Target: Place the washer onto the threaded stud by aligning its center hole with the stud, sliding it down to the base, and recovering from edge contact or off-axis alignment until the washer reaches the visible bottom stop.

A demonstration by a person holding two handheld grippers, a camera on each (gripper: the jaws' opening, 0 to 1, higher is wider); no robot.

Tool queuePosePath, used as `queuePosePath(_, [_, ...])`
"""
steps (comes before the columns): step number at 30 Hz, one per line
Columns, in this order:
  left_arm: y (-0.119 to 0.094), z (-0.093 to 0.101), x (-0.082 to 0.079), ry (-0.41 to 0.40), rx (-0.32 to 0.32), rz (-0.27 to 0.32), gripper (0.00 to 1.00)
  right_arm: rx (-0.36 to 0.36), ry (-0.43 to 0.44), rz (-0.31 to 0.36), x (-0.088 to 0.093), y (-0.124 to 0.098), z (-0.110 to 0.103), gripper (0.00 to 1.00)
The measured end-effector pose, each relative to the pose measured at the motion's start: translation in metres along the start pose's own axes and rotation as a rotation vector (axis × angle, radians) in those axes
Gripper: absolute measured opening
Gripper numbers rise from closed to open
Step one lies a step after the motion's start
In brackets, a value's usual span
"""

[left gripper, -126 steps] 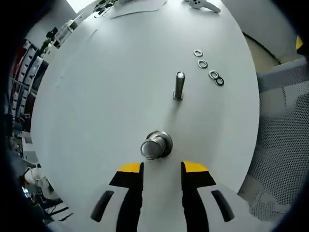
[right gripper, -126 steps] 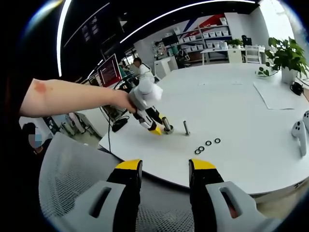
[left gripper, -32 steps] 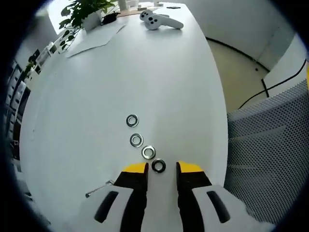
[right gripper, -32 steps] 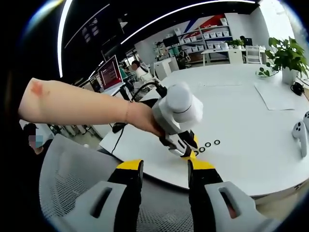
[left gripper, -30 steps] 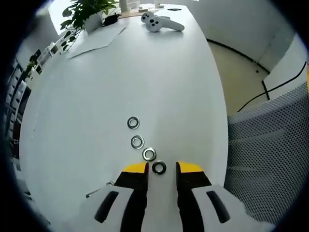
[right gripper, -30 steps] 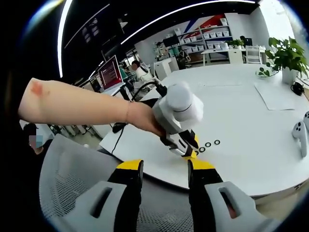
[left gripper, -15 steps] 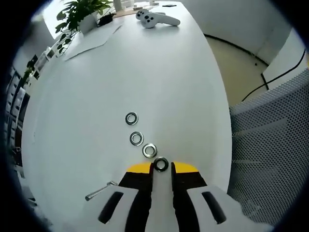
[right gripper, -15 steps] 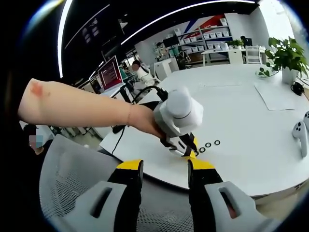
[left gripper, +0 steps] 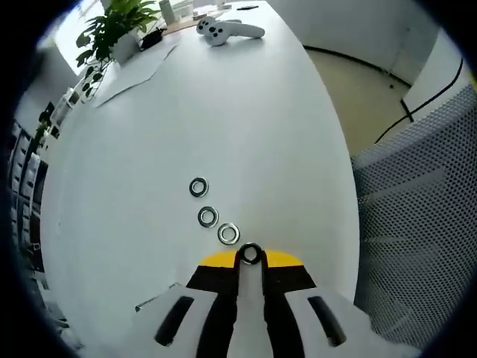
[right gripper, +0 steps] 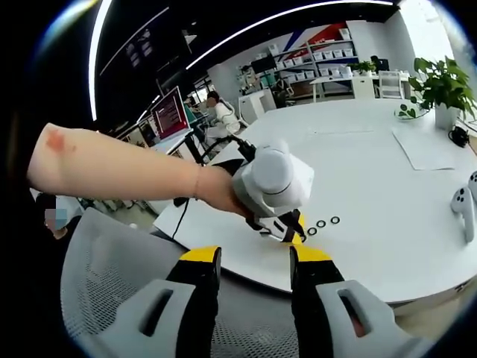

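In the left gripper view, our left gripper [left gripper: 250, 259] has its yellow-tipped black jaws drawn together on a small dark metal ring washer [left gripper: 250, 254], pinched by its edge right at the tips, low on the round white table [left gripper: 246, 112]. Three more silvery ring washers [left gripper: 209, 217] lie in a loose line running up toward 11 o'clock from the held one, the nearest just beside the jaw tips. We judge the grip to be thin: only the rim of the washer sits between the tips, so it could pivot or pop free as we lift, and a tilted washer would meet the stud edge-on instead of hole-first. The nearest spare washer is close enough that a sideways drag at lift-off might nudge it or carry it along. A slim metal rod [left gripper: 153, 301] lies flat on the table at about 8 o'clock of the jaws; we cannot tell whether it is the threaded stud. At the far 12 o'clock end rest a white handheld controller [left gripper: 221, 30] and a leafy green potted plant [left gripper: 112, 30]. In the right gripper view, our right gripper [right gripper: 246, 257] hangs with its jaws apart and empty over a grey mesh chair back [right gripper: 112, 283], well short of the table, while the left gripper shows at about 12 o'clock of its tips, near the washers.
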State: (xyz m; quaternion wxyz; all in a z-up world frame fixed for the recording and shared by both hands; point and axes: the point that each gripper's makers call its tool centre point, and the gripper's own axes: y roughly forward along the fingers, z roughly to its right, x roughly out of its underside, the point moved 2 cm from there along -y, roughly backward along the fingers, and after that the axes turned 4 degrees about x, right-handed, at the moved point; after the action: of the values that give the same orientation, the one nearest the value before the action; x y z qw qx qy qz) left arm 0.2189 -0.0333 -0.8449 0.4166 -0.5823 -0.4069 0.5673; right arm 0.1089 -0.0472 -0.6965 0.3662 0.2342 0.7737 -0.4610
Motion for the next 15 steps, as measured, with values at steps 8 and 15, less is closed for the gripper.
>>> queuePosePath(8, [-0.007,0.0,0.003,-0.041,-0.033,0.039,0.09,-0.001,0.0,0.001,0.0,0.0,0.0,0.4])
queuePosePath(15, [-0.022,0.001,0.011,-0.062,-0.035,0.031,0.09,-0.003,-0.002,0.004,-0.001,0.0,0.0,0.4])
